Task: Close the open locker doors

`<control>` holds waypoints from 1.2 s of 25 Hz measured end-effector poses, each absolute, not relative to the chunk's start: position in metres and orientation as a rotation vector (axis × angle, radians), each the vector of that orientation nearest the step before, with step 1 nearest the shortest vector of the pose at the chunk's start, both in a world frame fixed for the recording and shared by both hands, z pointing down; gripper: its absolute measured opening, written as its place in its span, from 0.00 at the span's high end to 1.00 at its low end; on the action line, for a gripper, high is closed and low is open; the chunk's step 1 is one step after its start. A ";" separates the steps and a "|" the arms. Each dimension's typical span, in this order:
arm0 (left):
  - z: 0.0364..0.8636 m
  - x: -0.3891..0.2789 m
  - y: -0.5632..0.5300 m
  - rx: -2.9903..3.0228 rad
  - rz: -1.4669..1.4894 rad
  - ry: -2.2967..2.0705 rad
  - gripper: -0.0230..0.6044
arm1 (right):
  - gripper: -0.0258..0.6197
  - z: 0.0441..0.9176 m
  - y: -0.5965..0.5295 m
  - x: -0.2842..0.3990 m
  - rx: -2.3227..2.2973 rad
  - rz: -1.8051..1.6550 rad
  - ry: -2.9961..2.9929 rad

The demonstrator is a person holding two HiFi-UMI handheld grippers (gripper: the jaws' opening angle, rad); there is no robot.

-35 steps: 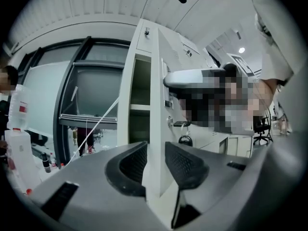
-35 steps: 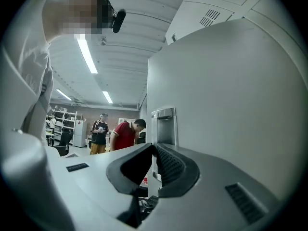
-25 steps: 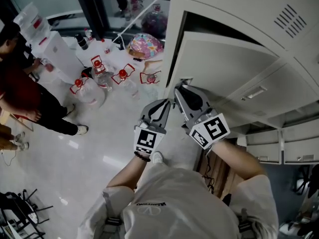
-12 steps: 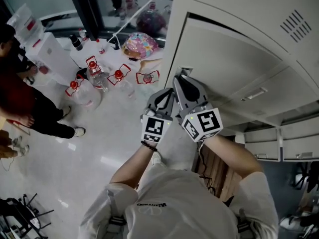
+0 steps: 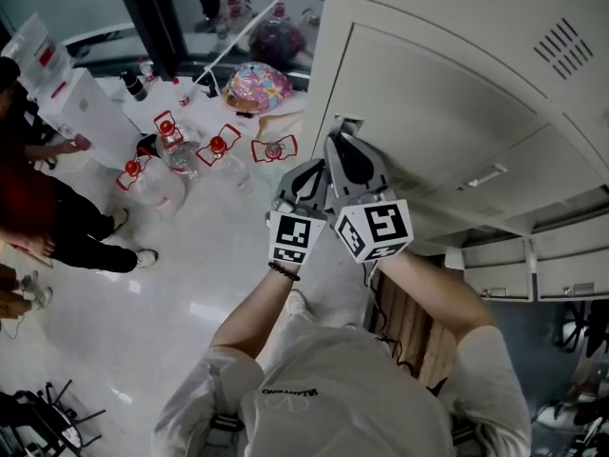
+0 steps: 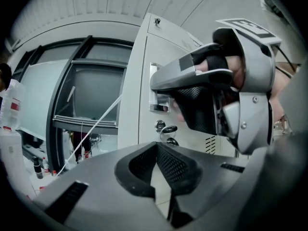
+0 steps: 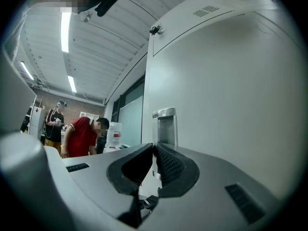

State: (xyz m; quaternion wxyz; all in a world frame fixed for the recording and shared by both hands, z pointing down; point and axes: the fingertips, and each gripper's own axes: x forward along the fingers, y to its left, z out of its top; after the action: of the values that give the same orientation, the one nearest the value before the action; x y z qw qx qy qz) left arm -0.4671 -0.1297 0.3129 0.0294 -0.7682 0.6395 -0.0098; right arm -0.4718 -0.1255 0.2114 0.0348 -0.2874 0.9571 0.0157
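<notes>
Both of your grippers are up at the grey locker door (image 5: 447,112). In the head view it lies flush with the front of the cabinet, and no gap shows along its edge. Your right gripper (image 5: 336,141) has its tip on the door, at the recessed metal handle (image 5: 344,124). Your left gripper (image 5: 306,172) is just beside it, on the side of the floor (image 5: 190,284), close to the door's edge. Whether it touches the door, you cannot tell from above.

From its own view, the left gripper has its jaws fully together and nothing is between them. This view also gives what the head view does not: the right gripper from the side, lying across the handle, and under the handle a small round lock (image 6: 166,128) and some vent slits (image 6: 210,145).

From the right gripper view, its jaws meet at the tip and hold nothing. The handle stands directly beyond them, and the plain door fills the right half. Far to the left a person in a red shirt (image 7: 82,136) bends forward.

Only the head view shows the water bottles with red caps (image 5: 157,184) on the floor, well apart from the lockers.
</notes>
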 end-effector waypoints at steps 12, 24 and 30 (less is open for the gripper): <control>0.313 -0.469 -0.138 -2.352 -0.024 1.988 0.96 | 0.88 0.211 -0.129 -0.477 -0.895 0.064 2.962; 0.310 -0.477 -0.131 -2.292 -0.076 1.953 0.96 | 0.95 0.227 -0.080 -0.398 -0.876 0.084 3.022; 0.340 -0.460 -0.080 -2.315 -0.144 1.963 0.96 | 0.95 0.234 -0.081 -0.193 -1.282 0.079 2.847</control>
State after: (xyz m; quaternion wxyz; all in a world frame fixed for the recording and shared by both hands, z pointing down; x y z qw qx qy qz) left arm -0.4600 -0.0796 0.3397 0.0515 -0.7610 0.6450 -0.0472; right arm -0.1928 -0.0805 0.2340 0.0090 -0.4105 0.9115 0.0252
